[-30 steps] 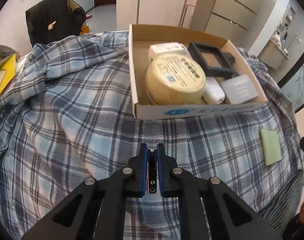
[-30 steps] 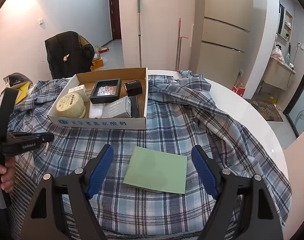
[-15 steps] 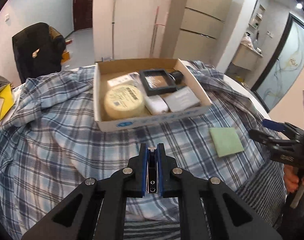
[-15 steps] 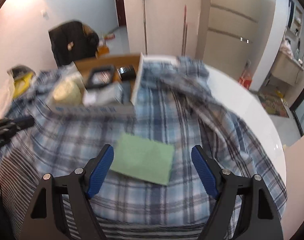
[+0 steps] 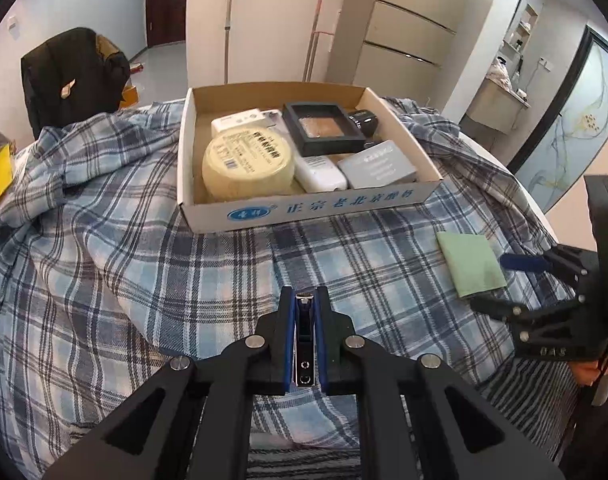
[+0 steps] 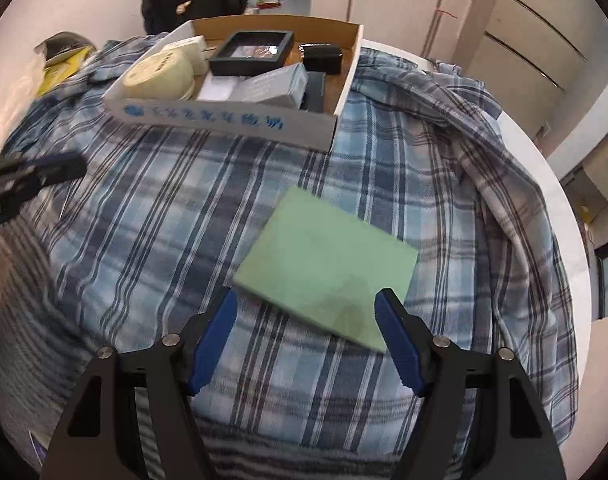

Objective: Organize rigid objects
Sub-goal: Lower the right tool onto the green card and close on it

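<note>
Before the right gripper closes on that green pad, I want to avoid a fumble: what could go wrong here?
The green pad lies flat on the soft plaid cloth, so the right gripper, its jaws just narrowing around the near edge, may pinch fabric too. The cardboard box already looks crowded, leaving little flat space. The left gripper is shut on a small metal tool, so it cannot help.

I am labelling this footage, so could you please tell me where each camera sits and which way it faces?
Left wrist: on the left hand-held gripper, angled down over the plaid cloth toward the cardboard box; its jaws are shut on a small metal item; the right hand-held gripper shows at the right edge.
Right wrist: on the right hand-held gripper, angled down at the green pad; its jaws, open astride the pad's near edge, have just been closing; the left hand-held gripper's tip shows at the left.
Shared: box, pad, cloth.
</note>
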`<state>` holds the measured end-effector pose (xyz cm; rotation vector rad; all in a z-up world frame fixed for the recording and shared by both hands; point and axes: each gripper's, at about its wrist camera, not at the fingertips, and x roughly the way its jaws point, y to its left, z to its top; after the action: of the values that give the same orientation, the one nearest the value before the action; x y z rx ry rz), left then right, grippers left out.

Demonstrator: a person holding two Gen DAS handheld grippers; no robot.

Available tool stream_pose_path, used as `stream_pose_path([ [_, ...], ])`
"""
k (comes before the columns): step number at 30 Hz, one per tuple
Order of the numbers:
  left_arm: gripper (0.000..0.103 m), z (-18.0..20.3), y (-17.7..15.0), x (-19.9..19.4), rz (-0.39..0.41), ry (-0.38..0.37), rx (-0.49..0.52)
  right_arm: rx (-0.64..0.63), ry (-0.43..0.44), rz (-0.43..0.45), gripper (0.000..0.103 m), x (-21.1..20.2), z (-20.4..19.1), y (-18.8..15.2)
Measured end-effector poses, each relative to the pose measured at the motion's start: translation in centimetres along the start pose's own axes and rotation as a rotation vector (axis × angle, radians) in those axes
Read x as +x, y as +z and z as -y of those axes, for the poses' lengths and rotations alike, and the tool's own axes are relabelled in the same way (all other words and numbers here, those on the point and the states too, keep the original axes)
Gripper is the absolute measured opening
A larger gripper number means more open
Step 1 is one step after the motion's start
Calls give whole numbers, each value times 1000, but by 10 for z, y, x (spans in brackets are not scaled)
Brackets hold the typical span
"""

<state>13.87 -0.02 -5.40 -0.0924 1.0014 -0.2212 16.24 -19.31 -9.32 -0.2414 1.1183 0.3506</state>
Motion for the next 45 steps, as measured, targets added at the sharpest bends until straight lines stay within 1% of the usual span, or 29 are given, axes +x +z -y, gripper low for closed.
stream_pose_path([
  [4,10,-8,1,4,-24,-39,-40,-21,-79,27,71,5,-1,21],
  [7,10,-11,1,5,-23,-26,-46,-29,-107,12,71,12,2,34],
  [8,10,-12,1,4,-23,-27,-42,-12,-90,19,71,9,5,35],
  [9,10,-11,1,4,-23,-31,-40,1,-34,42,71,2,7,33],
  [10,10,-11,1,4,-23,-32,-39,-8,21,56,71,-5,7,31],
  [11,10,-11,1,5,-22,-32,-40,-32,53,54,71,-9,6,29],
  [12,10,-11,1,5,-24,-33,-40,-70,60,41,71,-12,2,26],
  [13,10,-11,0,6,-29,-36,-44,-101,31,31,71,-14,0,21],
  [14,10,-14,-1,7,-38,-47,-62,-111,-3,33,71,-15,-1,19],
  [15,10,-16,-2,8,-45,-56,-79,-115,-18,32,71,-15,-2,15],
  [16,10,-18,-4,8,-47,-59,-92,-125,-12,13,71,-13,-2,12],
  [17,10,-19,-5,8,-38,-47,-87,-133,0,-8,71,-10,-2,11],
  [19,10,-17,-6,7,-11,5,-55,-136,11,-31,71,-3,-2,7],
  [20,10,-16,-6,8,-4,19,-50,-136,5,-34,71,0,-1,6],
  [24,10,-14,-7,15,-15,24,-44,-132,1,-80,71,13,-1,9],
  [27,10,-15,-8,21,-25,40,-37,-99,8,-96,71,21,4,17],
  [32,10,-17,-9,26,-59,4,-54,-38,29,-91,71,31,17,40],
  [34,10,-15,-9,26,-56,4,-48,-28,50,-94,71,36,20,48],
  [36,10,-14,-10,26,-57,4,-43,-18,53,-96,71,40,26,56],
  [39,10,-14,-10,26,-60,-1,-43,18,42,-72,71,40,36,65],
  [42,10,-13,-9,28,-63,-3,-40,40,59,-39,71,41,47,73],
  [45,10,-12,-10,28,-63,-3,-36,46,64,-41,71,47,56,79],
])
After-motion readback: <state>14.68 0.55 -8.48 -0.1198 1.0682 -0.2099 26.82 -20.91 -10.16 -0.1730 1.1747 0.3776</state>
